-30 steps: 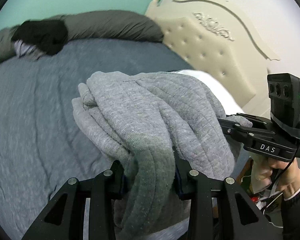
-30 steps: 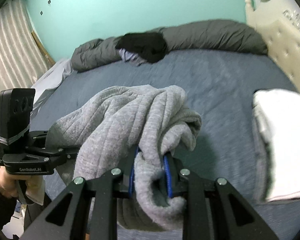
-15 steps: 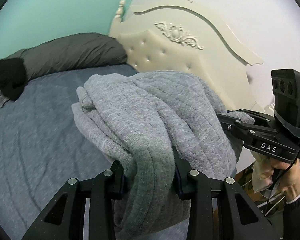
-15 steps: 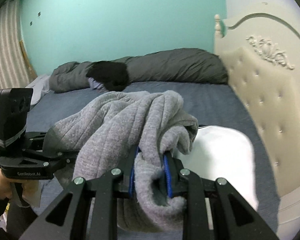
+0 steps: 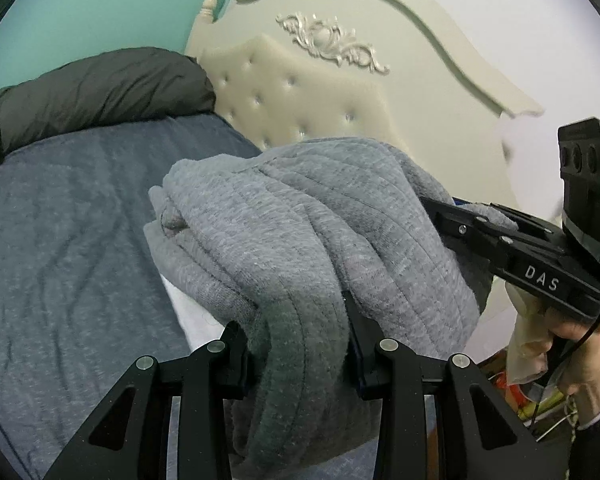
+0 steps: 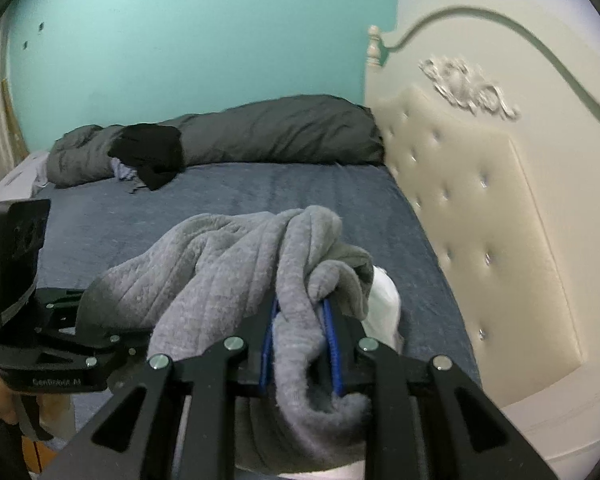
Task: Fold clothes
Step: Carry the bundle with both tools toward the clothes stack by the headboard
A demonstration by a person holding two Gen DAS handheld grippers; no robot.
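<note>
One grey sweatshirt [image 5: 300, 232], bunched and folded into thick ribbed layers, carried between two grippers above the near part of the bed. Left gripper [image 5: 300, 344] clamped on a darker grey band of the garment, both black fingers pressed into the cloth; right gripper [image 6: 300, 332] likewise clenched on a wad of the same fabric, two blue finger pads [image 6: 330, 344] visible either side of the pinched roll. Seen from the left wrist view, the right gripper [image 5: 444, 216] reaching in from the right with its tips buried in the cloth, one hand [image 5: 576, 344] wrapped round its handle, one camera block on top, lettering "DAS" on its body. Seen from the right wrist view, the left gripper [image 6: 96, 320] at the left edge, its tips hidden under the garment. One folded white item [image 6: 384, 300] lying on the bed directly beneath the sweatshirt, only its edge showing. One blue-grey bedspread [image 5: 68, 240], wrinkled, covering the mattress. One long dark grey duvet roll [image 6: 268, 132] along the far side against the teal wall. One black garment [image 6: 152, 152] heaped on that roll, with a scrap of pale lilac cloth beneath it. One cream tufted headboard [image 6: 476, 216] with one carved ornament above, on the right.
</note>
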